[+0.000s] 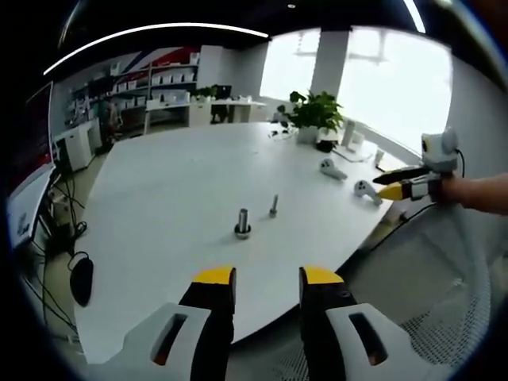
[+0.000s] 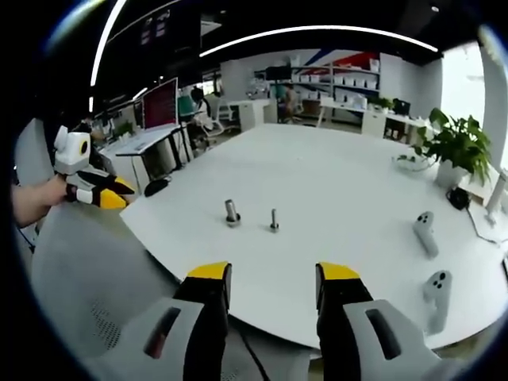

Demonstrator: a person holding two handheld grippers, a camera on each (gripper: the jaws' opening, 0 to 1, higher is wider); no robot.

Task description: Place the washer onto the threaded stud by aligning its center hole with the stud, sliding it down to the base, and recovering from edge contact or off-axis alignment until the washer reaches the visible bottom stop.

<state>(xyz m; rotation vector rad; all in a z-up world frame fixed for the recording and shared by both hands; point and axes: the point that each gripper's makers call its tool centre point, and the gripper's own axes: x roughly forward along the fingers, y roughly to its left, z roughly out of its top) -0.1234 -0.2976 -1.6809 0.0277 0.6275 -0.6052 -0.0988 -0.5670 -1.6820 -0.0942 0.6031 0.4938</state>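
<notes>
Both grippers, left [image 1: 267, 276] and right [image 2: 271, 274], hang at the near table [image 2: 333, 182] edge with jaws wide and empty, the upright stud [image 2: 274, 220] and what looks like the washer [image 2: 232, 213] standing straight ahead, well apart.

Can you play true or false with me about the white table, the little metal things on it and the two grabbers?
1. Two small metal pieces stand on the white table: a thick one and a thin stud. True.
2. The right gripper is squeezing the thin stud. False: its jaws are open, empty and short of the table.
3. The two metal pieces touch. False: there is a gap between them.
4. A green plant stands at the table's far side. True.
5. The left gripper is shut. False: it is open, holding nothing.
</notes>
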